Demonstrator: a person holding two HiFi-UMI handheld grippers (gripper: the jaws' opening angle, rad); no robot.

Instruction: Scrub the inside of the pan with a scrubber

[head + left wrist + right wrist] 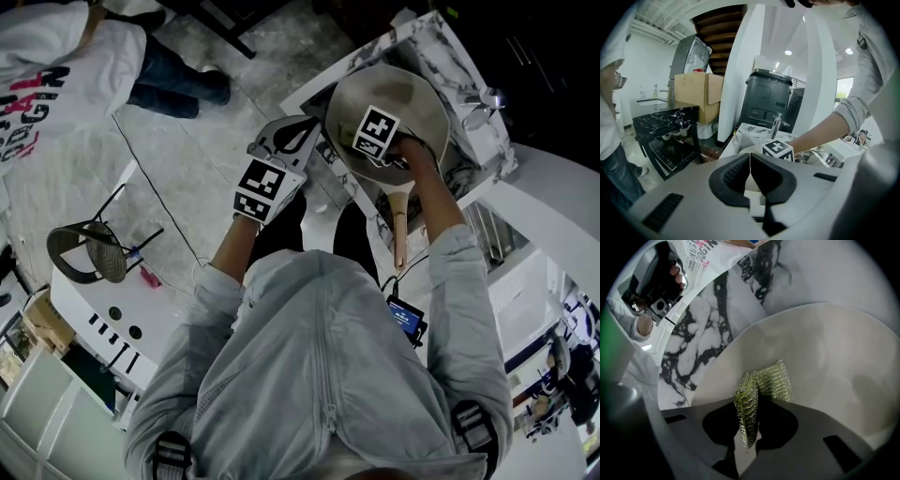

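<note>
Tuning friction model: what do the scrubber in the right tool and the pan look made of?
Green-gold folded mesh scrubber: looks like woven metallic or plastic thread; glinting ribbed loops. Round beige pan: smooth matte coating, perhaps ceramic; even soft sheen.

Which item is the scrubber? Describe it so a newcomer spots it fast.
Start at the marble-patterned counter, where a pale round pan sits. Inside the pan, the right gripper pinches the scrubber. It is a folded yellow-green pad of glittery woven mesh, the only textured, coloured thing against the smooth pan wall.
</note>
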